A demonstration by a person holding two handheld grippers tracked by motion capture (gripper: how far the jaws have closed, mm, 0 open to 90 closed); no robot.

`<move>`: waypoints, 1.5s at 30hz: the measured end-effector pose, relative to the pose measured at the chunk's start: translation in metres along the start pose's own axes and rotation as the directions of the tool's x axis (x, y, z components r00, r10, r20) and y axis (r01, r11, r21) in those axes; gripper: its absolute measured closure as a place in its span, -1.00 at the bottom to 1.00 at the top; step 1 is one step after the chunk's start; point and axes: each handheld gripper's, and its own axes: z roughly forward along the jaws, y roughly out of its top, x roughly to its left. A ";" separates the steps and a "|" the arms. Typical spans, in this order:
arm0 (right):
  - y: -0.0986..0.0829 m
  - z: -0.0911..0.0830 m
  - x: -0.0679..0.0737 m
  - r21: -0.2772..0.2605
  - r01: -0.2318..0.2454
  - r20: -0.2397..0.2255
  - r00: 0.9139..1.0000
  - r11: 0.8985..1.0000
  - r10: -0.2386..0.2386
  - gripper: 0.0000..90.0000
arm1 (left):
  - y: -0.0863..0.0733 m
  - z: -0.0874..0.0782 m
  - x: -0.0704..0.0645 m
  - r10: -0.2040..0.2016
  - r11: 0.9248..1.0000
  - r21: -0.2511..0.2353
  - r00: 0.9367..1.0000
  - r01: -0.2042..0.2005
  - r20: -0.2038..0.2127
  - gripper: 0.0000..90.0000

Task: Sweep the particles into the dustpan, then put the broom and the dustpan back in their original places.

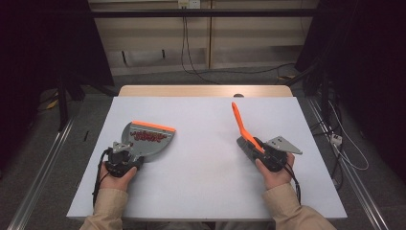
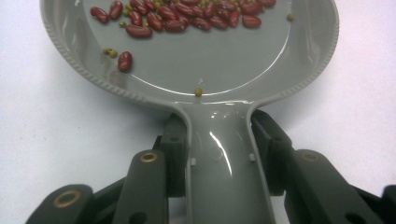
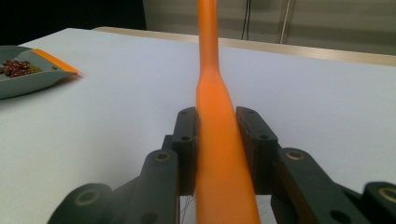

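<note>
Left gripper view has the left gripper [image 2: 219, 154] clamping the stiff, glossy, probably slippery grey plastic dustpan [image 2: 196, 60] by its handle, loose red beans [image 2: 177, 18] inside; right gripper [image 3: 217, 149] clasps a light orange brush handle [image 3: 212, 116].

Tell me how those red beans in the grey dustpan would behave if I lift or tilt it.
The beans lie loose and look smooth on the dustpan, so they would probably slide or roll toward whichever side dips. The raised rim should hold them; the open orange-edged front likely won't.
</note>
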 end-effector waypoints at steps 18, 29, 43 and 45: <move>-0.002 -0.004 -0.001 0.003 -0.001 0.008 1.000 1.000 0.001 0.57 | -0.003 -0.007 -0.008 -0.002 1.000 -0.016 0.999 0.003 0.032 0.26; -0.001 -0.006 -0.003 0.009 -0.001 0.019 1.000 1.000 0.000 0.56 | -0.006 -0.010 -0.011 -0.004 1.000 -0.024 0.997 0.006 0.078 0.10; 0.005 -0.018 -0.015 0.030 0.041 0.057 0.997 0.999 -0.043 -0.40 | -0.004 -0.023 -0.013 0.025 0.992 -0.125 0.994 -0.012 0.103 -0.69; 0.006 -0.020 -0.018 0.035 0.047 0.058 0.997 0.998 -0.049 -0.50 | -0.003 -0.026 -0.012 0.033 0.989 -0.145 0.993 -0.017 0.114 -0.75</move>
